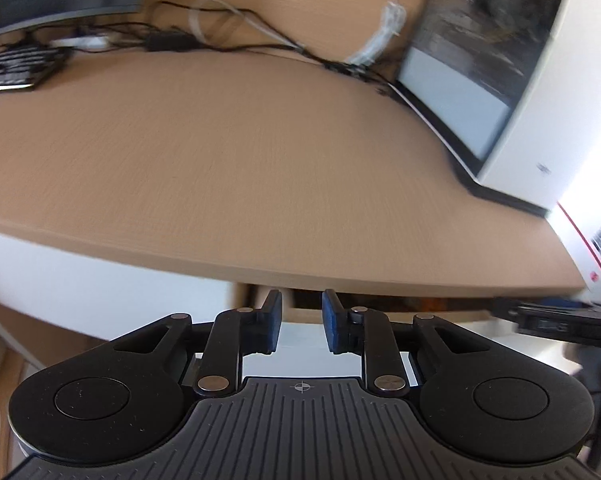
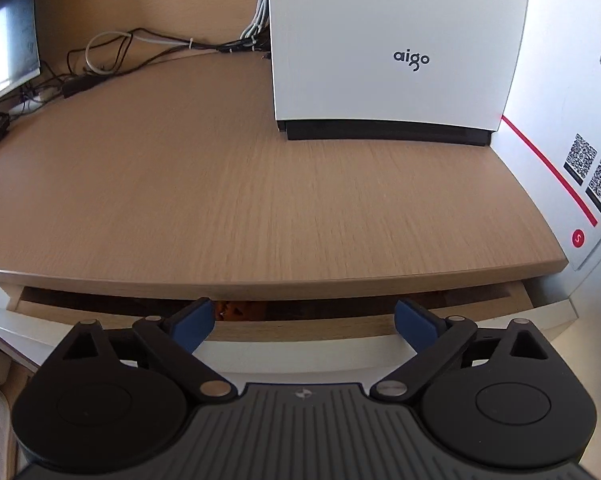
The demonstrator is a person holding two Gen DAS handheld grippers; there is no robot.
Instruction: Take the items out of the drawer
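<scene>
Drawer (image 2: 300, 330) pulled a short way out beneath the near edge of the wooden tabletop (image 2: 260, 200), its dark interior showing something orange-brown that cannot be made out. Right gripper (image 2: 304, 320) hovers over the drawer front, blue fingers (image 2: 194, 326) spread wide and holding nothing. Left gripper (image 1: 301, 326), seen in a blurred view, has its fingers (image 1: 274, 326) close together with a narrow gap, nothing between them. White computer case (image 2: 392, 40) stands at the far right of the tabletop; cables (image 2: 140, 52), a monitor (image 2: 4, 32) and a keyboard (image 1: 12, 68) sit far left.
</scene>
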